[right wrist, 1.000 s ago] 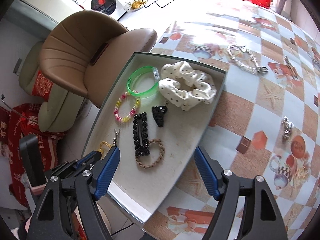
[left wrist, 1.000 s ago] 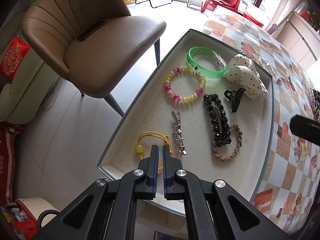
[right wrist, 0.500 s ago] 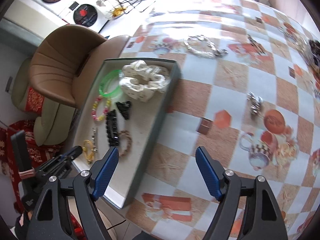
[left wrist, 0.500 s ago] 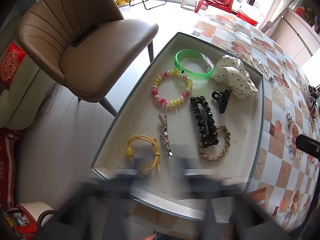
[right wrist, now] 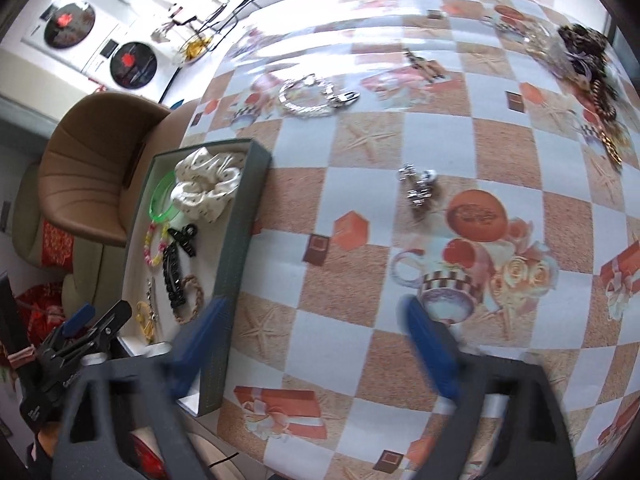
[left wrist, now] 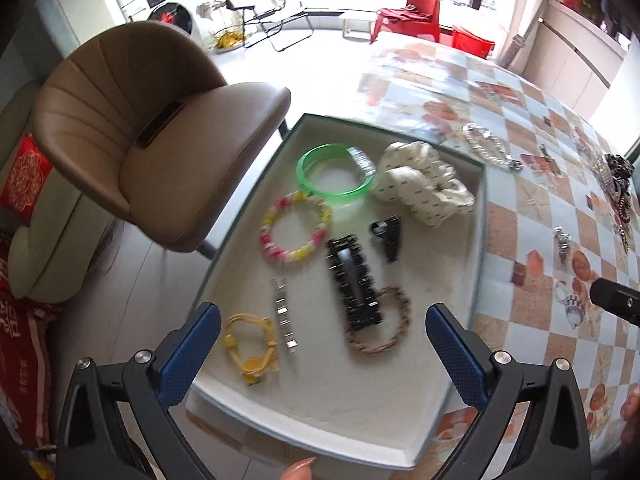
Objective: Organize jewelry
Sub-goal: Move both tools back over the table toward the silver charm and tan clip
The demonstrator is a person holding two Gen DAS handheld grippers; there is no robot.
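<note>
Tray: shallow grey-walled rectangular tray (left wrist: 482, 216) with pale grainy lining, at the table's corner.
Contents: translucent green bangle (left wrist: 336, 176), dotted cream fabric scrunchie (left wrist: 424, 192), yellow cord hair tie (left wrist: 252, 340).
Left gripper (left wrist: 322, 344): jaws spread wide, nothing between them, above the tray's near end.
Right gripper (right wrist: 312, 336): jaws just opening, empty, over the glossy checkered tablecloth (right wrist: 440, 140).
Loose piece: small silver metal clip (right wrist: 418, 188) lies ahead on open cloth, well apart.

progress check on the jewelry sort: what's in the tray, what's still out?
Done: tray holds the green bangle, beaded bracelet, scrunchie, clips and hair ties. In hand: nothing; left gripper and right gripper are open and empty. Left: silver chain, small silver piece and dark pile on the tablecloth.
</note>
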